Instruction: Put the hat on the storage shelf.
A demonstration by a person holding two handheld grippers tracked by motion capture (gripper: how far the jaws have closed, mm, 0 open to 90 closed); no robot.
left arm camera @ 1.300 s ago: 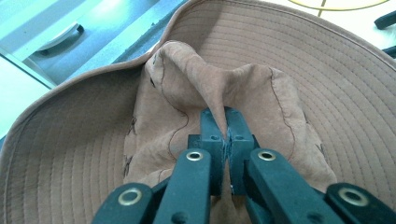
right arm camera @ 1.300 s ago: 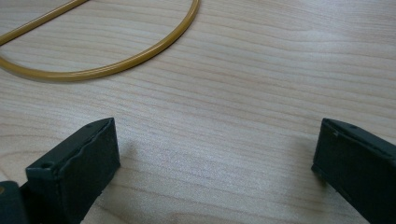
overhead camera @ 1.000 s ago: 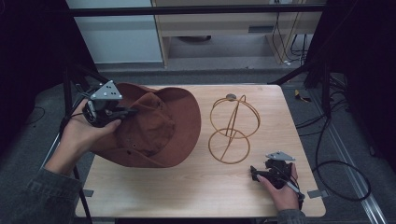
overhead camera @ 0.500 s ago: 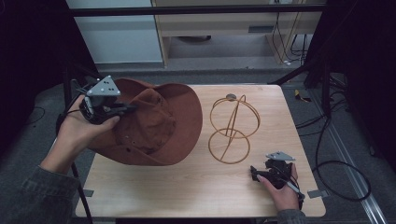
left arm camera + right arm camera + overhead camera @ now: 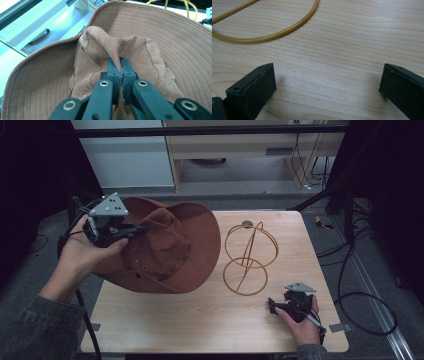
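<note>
A brown wide-brimmed hat (image 5: 170, 245) hangs tilted over the left half of the wooden table (image 5: 210, 320). My left gripper (image 5: 137, 229) is shut on a fold of the hat's crown (image 5: 117, 53), with the cloth pinched between the black pads. A yellow wire hat stand (image 5: 250, 257) of two rings stands upright right of the hat. My right gripper (image 5: 272, 306) rests low on the table at the front right, jaws wide apart with bare wood between them (image 5: 327, 82). The stand's base ring (image 5: 269, 37) lies just beyond it.
A person's hands and grey sleeves come in from the bottom. Dark frame posts and cables flank the table. A cabinet with a drawer (image 5: 135, 160) stands behind it. Bare wood lies along the front edge.
The left gripper has lifted with the hat's crown in it, and the hat's left side has risen off the table. The right gripper has stayed put.
</note>
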